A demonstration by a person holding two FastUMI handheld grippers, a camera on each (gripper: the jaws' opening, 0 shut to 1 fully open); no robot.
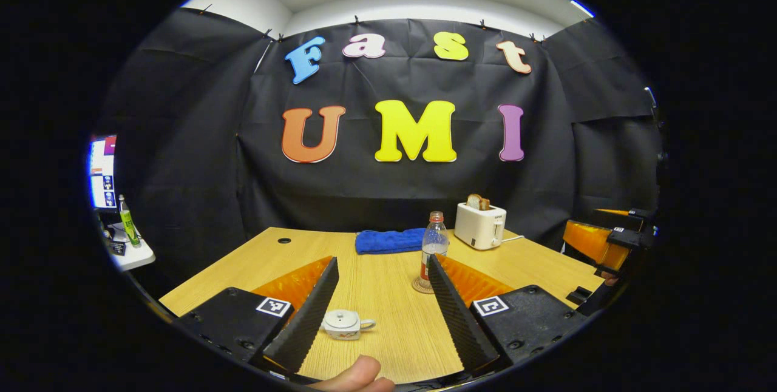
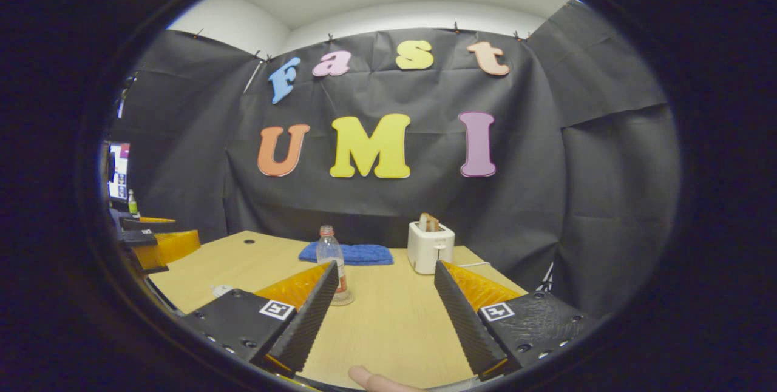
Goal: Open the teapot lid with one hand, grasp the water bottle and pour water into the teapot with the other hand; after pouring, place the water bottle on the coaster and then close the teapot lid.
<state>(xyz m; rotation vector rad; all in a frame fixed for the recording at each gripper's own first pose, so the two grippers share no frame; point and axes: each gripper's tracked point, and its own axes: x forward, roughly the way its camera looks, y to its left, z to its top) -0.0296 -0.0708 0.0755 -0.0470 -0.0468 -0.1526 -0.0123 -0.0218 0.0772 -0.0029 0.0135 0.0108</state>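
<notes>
Nearest the lens of the left gripper view, a fingertip [image 1: 358, 375] of my own hand shows at the bottom edge, and just beyond it my left gripper [image 1: 382, 295] stands with its fingers spread wide, nothing between them but table. Each finger mount carries a square black-and-white marker tag [image 1: 273, 306] (a coded pattern, not readable writing).

Teapot [image 1: 345, 324]: small, white, squat, lid on with a round knob on top, a looped handle toward the right and a faint reddish decoration low on the body. It sits on the light wooden table [image 1: 376, 283] near my left finger, not touched by it.

Water bottle [image 1: 433, 246]: clear plastic, reddish cap, reddish label band around the lower body (its print too small to read), partly filled. It stands upright on a round coaster [image 1: 421, 286] past my right-hand finger in this view.

Behind it lie a folded blue towel [image 1: 390, 240] and a white toaster [image 1: 481, 225] with toast in the slot; no legible branding.

Right gripper view: my right gripper [image 2: 385, 304] is likewise wide apart and empty. The bottle [image 2: 332, 258] stands just behind its left finger, the towel [image 2: 358, 253] and toaster [image 2: 430, 247] farther back, and the left gripper's body [image 2: 159, 245] shows at the far left edge.
</notes>
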